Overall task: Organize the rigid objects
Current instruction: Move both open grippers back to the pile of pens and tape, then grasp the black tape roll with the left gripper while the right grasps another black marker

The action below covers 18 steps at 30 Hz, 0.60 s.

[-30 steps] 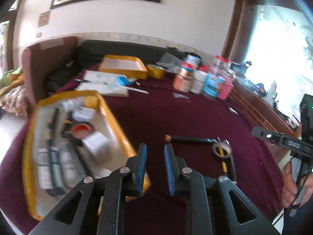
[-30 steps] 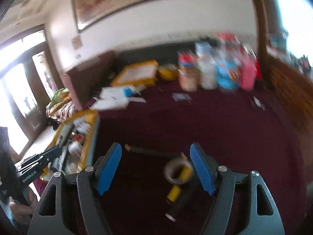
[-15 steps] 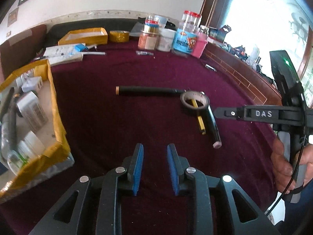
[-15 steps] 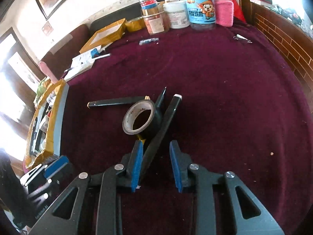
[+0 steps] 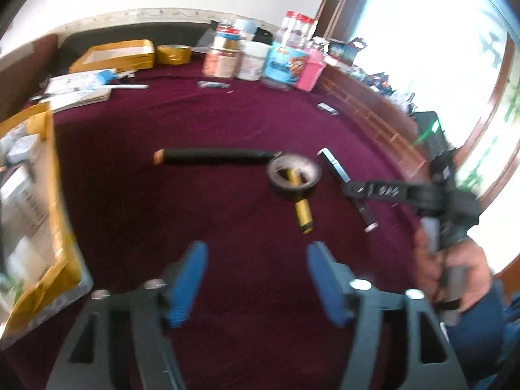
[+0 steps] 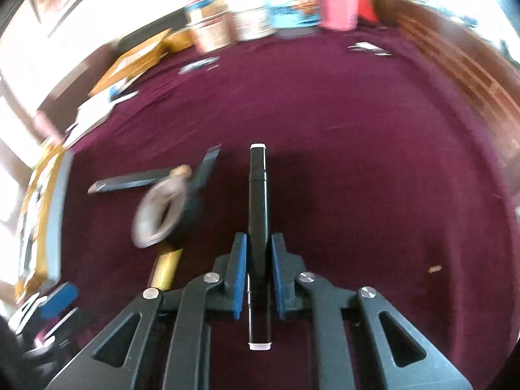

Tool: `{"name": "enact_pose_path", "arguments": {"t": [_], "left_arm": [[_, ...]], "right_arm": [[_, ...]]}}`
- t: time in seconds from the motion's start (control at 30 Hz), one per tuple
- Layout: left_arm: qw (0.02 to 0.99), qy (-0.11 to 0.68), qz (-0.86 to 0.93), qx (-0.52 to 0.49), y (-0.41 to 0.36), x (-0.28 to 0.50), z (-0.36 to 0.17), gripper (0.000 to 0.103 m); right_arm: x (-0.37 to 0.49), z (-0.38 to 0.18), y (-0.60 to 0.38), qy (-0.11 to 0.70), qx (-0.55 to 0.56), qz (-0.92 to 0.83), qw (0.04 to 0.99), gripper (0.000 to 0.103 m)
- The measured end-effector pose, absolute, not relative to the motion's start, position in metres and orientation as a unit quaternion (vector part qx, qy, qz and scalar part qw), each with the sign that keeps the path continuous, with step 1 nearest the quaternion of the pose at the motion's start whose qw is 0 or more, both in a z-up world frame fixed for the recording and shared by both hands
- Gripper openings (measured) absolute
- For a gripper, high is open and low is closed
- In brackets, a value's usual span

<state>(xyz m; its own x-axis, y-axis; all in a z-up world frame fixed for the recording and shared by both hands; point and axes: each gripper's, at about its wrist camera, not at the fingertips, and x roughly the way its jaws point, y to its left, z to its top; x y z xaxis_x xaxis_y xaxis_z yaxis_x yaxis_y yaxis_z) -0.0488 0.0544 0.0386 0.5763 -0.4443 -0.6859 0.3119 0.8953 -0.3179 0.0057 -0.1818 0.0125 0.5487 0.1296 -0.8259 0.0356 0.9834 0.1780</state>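
Since the earlier frame, my right gripper (image 6: 258, 253) has been closing and is now clamping the black marker (image 6: 258, 195); my left gripper (image 5: 256, 279) has been opening, nothing between its jaws. Awaiting sorting at its 12 o'clock are the tape roll (image 5: 294, 175), yellow tube (image 5: 302, 213) and black stick (image 5: 214, 156); the yellow tray (image 5: 61, 253) at 9 o'clock is already holding items.

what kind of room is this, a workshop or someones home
Most likely a home living or dining room: a table under a maroon cloth, snack jars at its far edge, a dark sofa by the wall, and a large bright window.

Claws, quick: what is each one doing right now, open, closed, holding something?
Left claw: open, just widened, nothing between.
Right claw: just closed, gripping the black marker.
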Motion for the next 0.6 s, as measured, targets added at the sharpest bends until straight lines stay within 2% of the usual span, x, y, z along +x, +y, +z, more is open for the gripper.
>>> {"name": "enact_pose_path", "arguments": {"t": [0.13, 0.27, 0.47, 0.6], "left_arm": [[0.870, 0.420, -0.241, -0.089, 0.033, -0.026, 0.046, 0.079], [0.859, 0.448, -0.234, -0.077, 0.004, 0.001, 0.038, 0.079], [0.858, 0.469, -0.199, -0.068, -0.020, 0.034, 0.026, 0.079], [0.861, 0.470, -0.184, -0.069, -0.029, 0.049, 0.017, 0.079]], "right_arm": [[0.004, 0.010, -0.195, 0.459, 0.112, 0.050, 0.880, 0.014], [-0.001, 0.009, -0.193, 0.435, 0.094, 0.058, 0.894, 0.015], [0.001, 0.004, -0.217, 0.429, 0.169, 0.101, 0.881, 0.015], [0.001, 0.004, -0.219, 0.428, 0.179, 0.109, 0.879, 0.015]]}}
